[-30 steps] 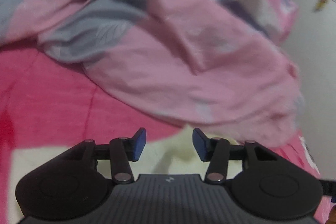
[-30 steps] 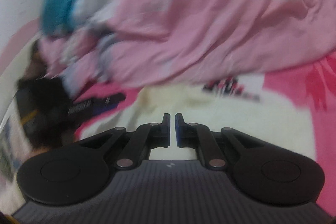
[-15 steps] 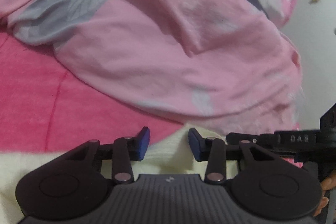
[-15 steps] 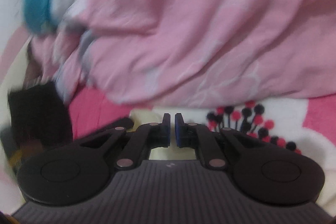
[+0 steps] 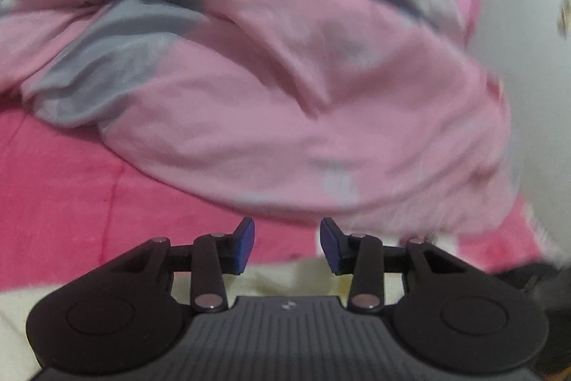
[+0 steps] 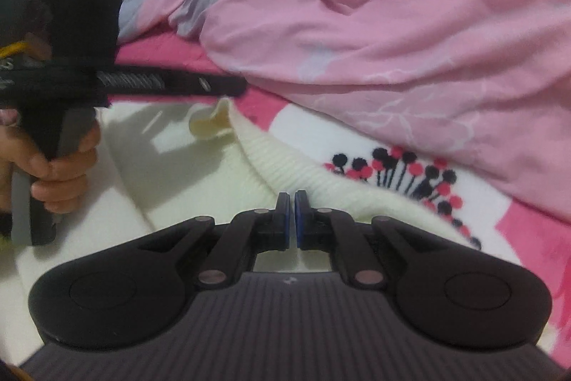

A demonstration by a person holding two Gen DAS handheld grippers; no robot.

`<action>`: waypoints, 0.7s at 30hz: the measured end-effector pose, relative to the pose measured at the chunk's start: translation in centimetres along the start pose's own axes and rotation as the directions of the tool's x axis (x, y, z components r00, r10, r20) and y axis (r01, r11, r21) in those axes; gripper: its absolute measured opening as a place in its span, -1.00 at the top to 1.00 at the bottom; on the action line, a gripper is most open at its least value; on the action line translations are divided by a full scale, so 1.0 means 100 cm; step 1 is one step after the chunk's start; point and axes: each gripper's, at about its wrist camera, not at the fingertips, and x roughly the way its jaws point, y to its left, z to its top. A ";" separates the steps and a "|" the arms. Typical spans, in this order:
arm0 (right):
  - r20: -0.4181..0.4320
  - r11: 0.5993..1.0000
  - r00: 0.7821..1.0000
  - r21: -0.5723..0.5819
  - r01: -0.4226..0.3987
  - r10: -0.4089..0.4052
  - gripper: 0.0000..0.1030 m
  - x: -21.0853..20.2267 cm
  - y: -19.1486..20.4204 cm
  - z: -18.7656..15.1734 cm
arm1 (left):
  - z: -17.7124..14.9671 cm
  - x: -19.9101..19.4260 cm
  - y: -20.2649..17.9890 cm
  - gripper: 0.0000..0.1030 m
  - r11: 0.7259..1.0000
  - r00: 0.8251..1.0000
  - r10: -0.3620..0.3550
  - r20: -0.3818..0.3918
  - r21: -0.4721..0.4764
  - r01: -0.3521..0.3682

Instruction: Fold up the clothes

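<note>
Cream ribbed knit, a sweater (image 6: 285,163), lies spread on the bed (image 5: 71,188), whose cover is bright pink with white patches and a print of black and red dots. The garment reaches under both grippers, and its ribbed hem runs diagonally just ahead of the right gripper (image 6: 291,220). A small folded tab of the same cream cloth sticks up at the hem's far end.

The right gripper's blue-padded fingers (image 6: 283,224) are closed together with only a sliver of gap and nothing between them, held low over the knit.

The left gripper (image 5: 287,245) has its fingers (image 5: 244,245) parted, their gap having just narrowed a little, and nothing sits between them; through the gap show the pink cover and the cream cloth's edge. In the right wrist view this gripper reaches in from the left, a hand (image 6: 60,166) wrapped around its handle, its tip near the cream tab; whether it touches the cloth cannot be told.

Beyond both grippers a rumpled pink and grey quilt (image 5: 285,77) is heaped across the far side of the bed, its near edge overlapping the pink cover. A pale wall (image 5: 528,95) rises beyond it.
</note>
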 end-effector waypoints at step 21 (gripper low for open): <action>0.005 0.999 1.000 -0.042 0.028 -0.028 1.00 0.016 0.008 0.013 | -0.026 -0.010 0.003 -0.01 0.953 0.998 0.057 0.003 0.299 -0.055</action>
